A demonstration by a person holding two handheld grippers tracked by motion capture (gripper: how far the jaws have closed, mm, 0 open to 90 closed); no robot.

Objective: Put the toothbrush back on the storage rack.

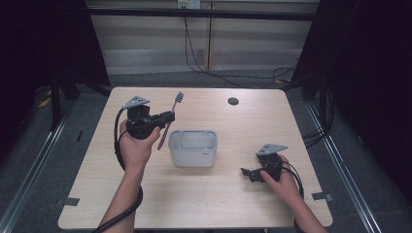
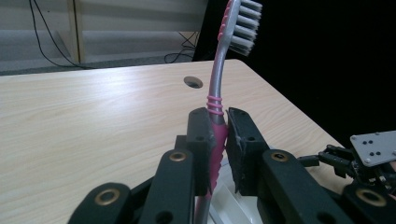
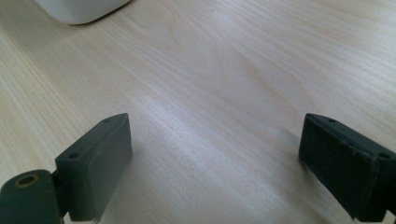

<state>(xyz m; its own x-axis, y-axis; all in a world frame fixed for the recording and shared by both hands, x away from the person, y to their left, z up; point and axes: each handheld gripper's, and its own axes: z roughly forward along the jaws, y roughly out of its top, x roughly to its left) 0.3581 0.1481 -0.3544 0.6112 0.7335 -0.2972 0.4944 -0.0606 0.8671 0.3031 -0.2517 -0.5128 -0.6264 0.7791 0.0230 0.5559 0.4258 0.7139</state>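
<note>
A pink and grey toothbrush [image 2: 218, 121] is pinched upright by its handle in the left gripper [image 1: 165, 117], held above the table [image 1: 243, 194] toward its left edge, beside a white holder [image 1: 193, 148] at the middle. The right gripper [image 1: 248, 173] is kept spread wide near the table's front right corner.

We see a counter [image 1: 223, 194] of pale wood-grain laminate with a soft sheen, a smooth white plastic holder [image 1: 193, 148], a glossy pink-and-grey plastic toothbrush [image 2: 219, 100], and matt black left gripper [image 2: 219, 140] pads.
</note>
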